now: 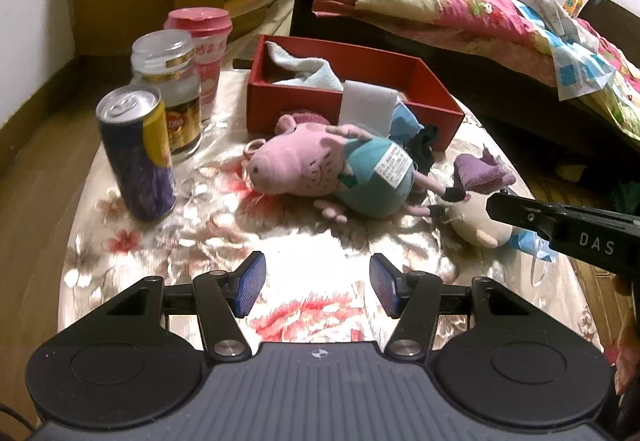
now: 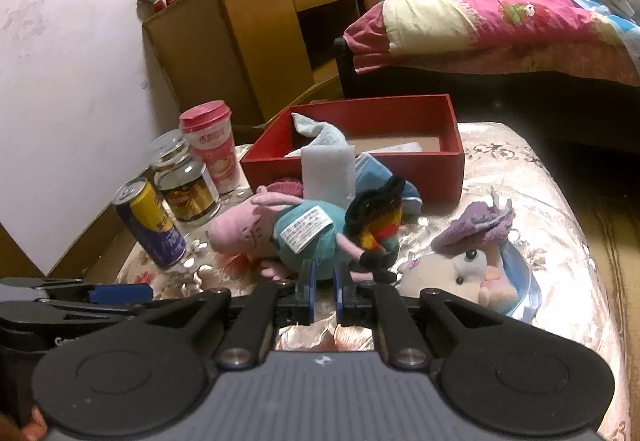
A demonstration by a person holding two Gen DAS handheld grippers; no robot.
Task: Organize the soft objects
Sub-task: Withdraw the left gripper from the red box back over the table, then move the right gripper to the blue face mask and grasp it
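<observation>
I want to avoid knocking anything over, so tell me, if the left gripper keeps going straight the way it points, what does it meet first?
Most likely the pink pig plush, lying on the flowered tabletop ahead of the open left gripper. Only bare cloth lies between them, though depth is hard to judge.

Dim warm indoor light gives strong white glare on the shiny tablecloth (image 1: pixel 316 241) near the pig toy (image 1: pixel 320 169), with fisheye bending and dark corners around it.
</observation>
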